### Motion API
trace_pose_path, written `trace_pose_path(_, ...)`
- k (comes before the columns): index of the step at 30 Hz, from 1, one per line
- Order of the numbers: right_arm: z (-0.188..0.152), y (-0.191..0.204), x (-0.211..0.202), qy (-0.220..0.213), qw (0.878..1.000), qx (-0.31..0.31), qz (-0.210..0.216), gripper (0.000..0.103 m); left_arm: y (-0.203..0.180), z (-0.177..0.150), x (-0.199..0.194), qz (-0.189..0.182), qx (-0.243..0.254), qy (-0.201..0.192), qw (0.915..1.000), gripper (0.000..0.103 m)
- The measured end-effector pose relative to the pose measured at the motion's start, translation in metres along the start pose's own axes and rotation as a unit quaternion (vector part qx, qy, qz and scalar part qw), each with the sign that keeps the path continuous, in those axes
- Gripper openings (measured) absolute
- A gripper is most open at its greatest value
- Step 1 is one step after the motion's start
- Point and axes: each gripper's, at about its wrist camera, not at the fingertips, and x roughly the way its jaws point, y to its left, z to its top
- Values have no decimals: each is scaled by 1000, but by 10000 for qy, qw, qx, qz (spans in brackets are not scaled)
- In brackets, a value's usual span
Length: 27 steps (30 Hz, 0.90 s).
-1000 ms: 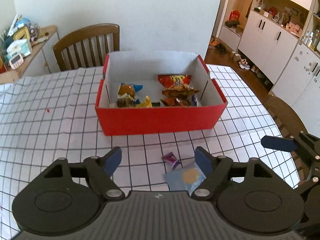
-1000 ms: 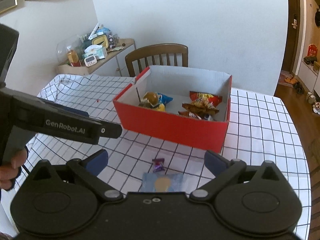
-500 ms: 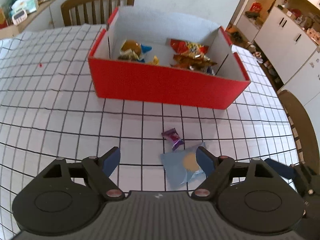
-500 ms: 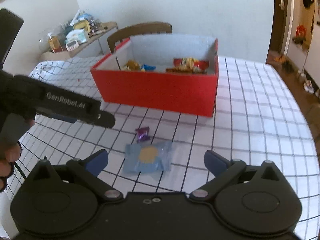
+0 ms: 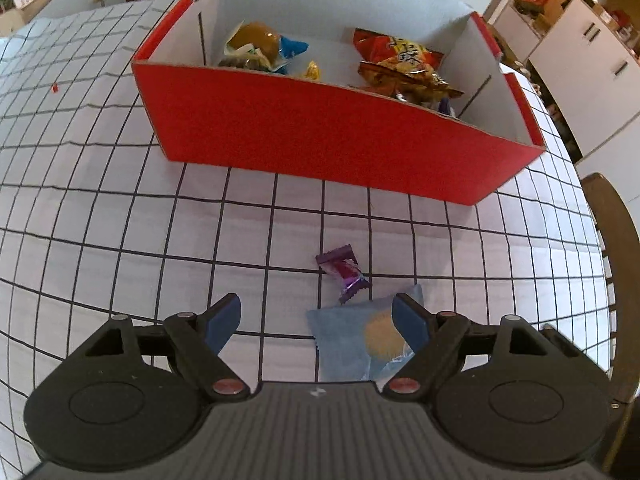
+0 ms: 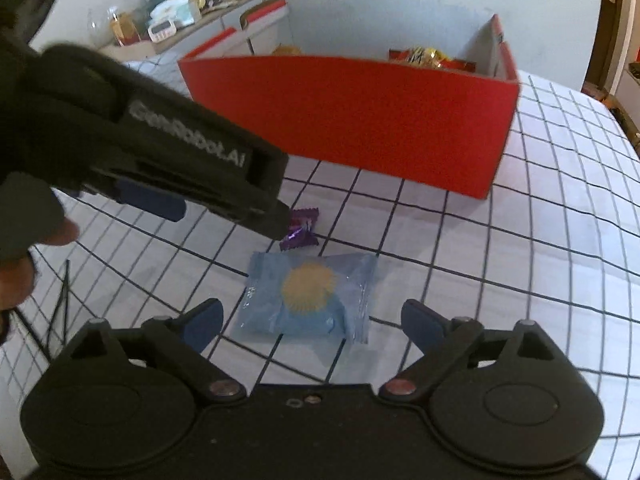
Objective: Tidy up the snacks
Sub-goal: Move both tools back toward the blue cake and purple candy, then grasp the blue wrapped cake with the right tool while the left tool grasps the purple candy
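Compared with 1 second ago, both grippers have come down toward the table: the red cardboard box with white inner walls now fills the upper part of each view, and the room behind it is mostly cut off. The 2 loose snacks on the white tablecloth with a black grid look larger and lie where they were, in front of the box's near wall.

The left gripper has its blue-padded jaws spread wide, with nothing pressed between them. Its right pad overlaps the pale blue flat snack packet with a round yellow biscuit showing through; whether it touches the wrapper cannot be told. The small purple twist-wrapped candy lies just beyond that packet, nearer the box. In the right wrist view the left gripper's black body crosses in from the left, its tip close over the candy, held by a hand at the frame edge.

The right gripper has its jaws closing from their widest, yet they stand broadly apart. The blue packet lies flat on the cloth between and slightly ahead of the fingers, clear of both pads.

Inside the box, a bun-like snack in a blue wrapper sits left and orange-red crisp bags sit right.
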Motion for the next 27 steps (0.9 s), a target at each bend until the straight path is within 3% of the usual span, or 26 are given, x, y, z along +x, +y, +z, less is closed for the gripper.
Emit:
trace_pose_path(14,-4,22,24,-2,9959,-814,-397,79,4,7,11,128,-152,73,9998,83)
trace_pose_path(20,-4,22,18,-158,9971,-601,-436,51,-2,8,16,209,-88,66,9997,83)
trace_pose_path(27,-10,5,5,-193,9984,-299,-430,46,-10,13,24,206,-117,98,9997,82)
